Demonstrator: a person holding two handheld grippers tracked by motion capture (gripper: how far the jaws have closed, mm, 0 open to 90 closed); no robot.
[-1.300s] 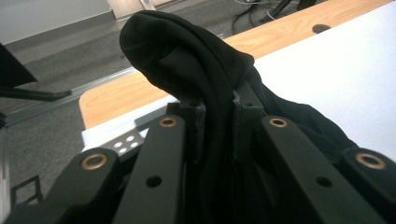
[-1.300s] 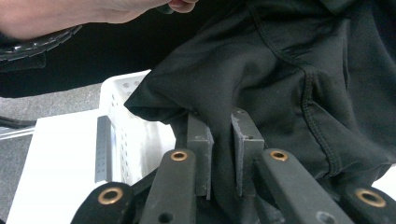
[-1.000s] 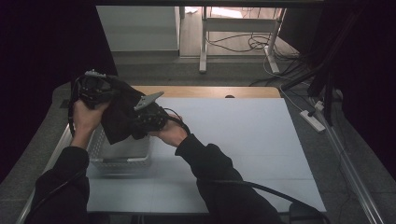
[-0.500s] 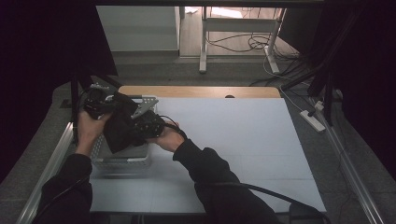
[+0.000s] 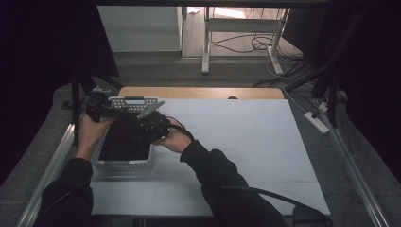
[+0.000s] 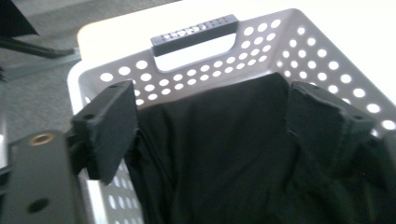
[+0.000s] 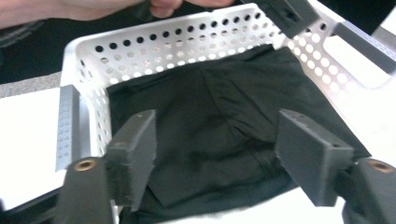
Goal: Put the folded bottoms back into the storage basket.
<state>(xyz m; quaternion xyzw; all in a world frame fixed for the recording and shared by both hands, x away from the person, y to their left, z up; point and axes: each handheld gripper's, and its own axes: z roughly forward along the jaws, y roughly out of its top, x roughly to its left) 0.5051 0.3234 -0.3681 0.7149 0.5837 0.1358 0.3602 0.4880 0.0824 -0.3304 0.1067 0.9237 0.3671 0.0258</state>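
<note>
In the high view the left gripper [image 5: 101, 108] and right gripper [image 5: 153, 127] are dark shapes against the black cloth [image 5: 124, 141], so their fingers cannot be made out there. The cloth covers the floor of the white perforated basket [image 5: 124, 164] near the tabletop's left edge. In the left gripper view the cloth [image 6: 233, 154] runs off the bottom edge and the basket's [image 6: 322, 51] near side is cut away. In the right gripper view a hand [image 7: 93, 9] is cropped by the top edge.

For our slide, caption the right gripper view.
Open right gripper poised above black cloth lying in a perforated white basket.
</note>
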